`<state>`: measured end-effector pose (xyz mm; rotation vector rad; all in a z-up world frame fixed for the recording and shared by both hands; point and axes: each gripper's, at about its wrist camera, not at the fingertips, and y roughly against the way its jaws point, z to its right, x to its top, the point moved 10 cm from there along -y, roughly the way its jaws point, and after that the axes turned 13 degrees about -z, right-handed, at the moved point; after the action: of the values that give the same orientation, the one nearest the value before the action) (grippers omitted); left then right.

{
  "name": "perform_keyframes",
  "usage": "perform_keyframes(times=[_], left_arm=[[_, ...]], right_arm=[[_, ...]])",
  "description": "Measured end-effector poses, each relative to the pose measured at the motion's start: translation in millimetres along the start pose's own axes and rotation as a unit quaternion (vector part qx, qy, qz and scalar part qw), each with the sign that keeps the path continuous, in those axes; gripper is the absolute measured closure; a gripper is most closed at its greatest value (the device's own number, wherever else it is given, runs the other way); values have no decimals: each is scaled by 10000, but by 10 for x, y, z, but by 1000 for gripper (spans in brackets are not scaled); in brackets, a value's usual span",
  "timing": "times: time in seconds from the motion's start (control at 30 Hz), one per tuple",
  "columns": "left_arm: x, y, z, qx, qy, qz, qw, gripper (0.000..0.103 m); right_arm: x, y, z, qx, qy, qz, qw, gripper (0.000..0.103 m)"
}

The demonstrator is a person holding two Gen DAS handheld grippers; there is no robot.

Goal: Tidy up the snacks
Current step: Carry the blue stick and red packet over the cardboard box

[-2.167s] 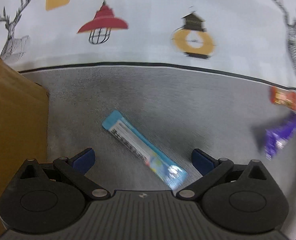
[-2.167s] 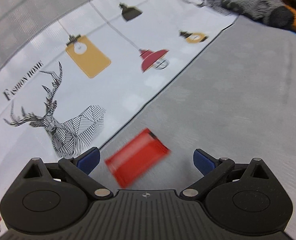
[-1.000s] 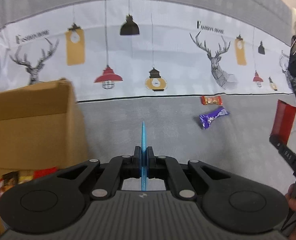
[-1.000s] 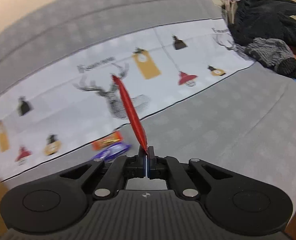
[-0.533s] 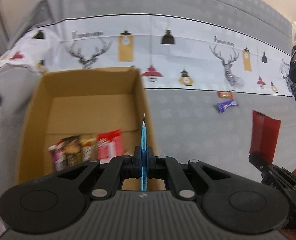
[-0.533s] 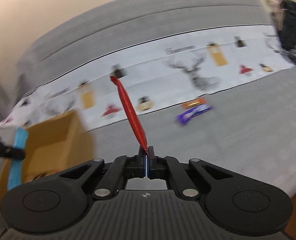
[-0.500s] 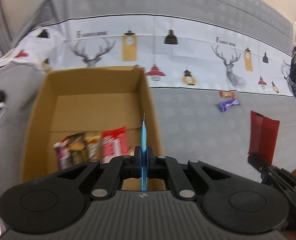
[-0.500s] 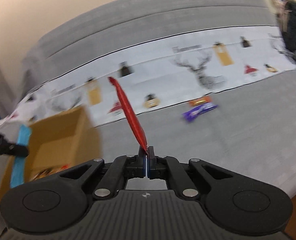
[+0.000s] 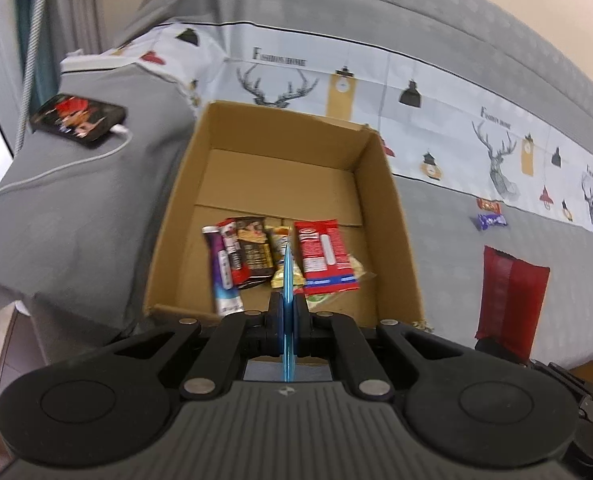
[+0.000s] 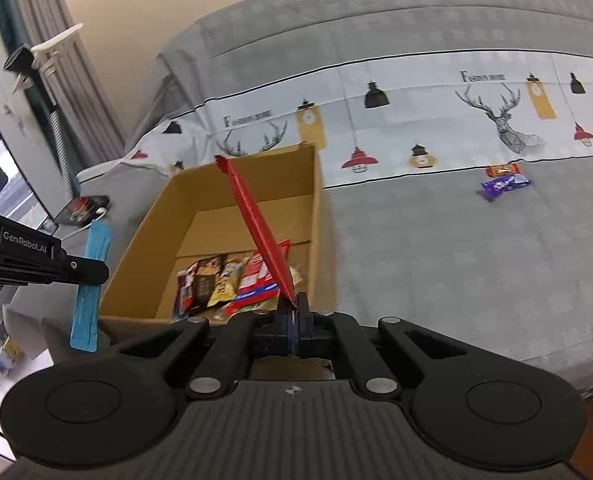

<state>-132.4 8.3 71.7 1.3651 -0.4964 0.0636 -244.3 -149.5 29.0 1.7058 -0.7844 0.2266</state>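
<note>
Left tongs (image 9: pixel 287 312): pressed together on a blue packet (image 9: pixel 287 280), which is held edge-on above the near edge of an open cardboard box (image 9: pixel 388 184). From the right wrist view, the blue packet (image 10: pixel 90 276) is seen hanging upright beside the box's left wall. Right tongs (image 10: pixel 295 324): pinched on a red packet (image 10: pixel 256 224), which is tilted up and to the left over the box (image 10: pixel 316 208). From the left wrist view, the red packet (image 9: pixel 510 292) is seen flat-on, to the right of the box. Several snacks (image 9: pixel 280 256) are laid side by side in the near half of the box floor. The box is set on a grey sofa (image 9: pixel 436 240) with a deer-print cover. A purple bar (image 10: pixel 504 185) and an orange bar (image 10: pixel 503 169) are left on the seat, well apart from the box. A phone (image 9: pixel 78 120) with a white cable is seen on the armrest.
</note>
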Motion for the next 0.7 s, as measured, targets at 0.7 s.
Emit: perform_keyframes(times=[0.7], left_arm=[[307,-33,-426,-77,345,115,9993,99]], right_arm=[[209,-377,-347,-15,452,-356,9983,103]])
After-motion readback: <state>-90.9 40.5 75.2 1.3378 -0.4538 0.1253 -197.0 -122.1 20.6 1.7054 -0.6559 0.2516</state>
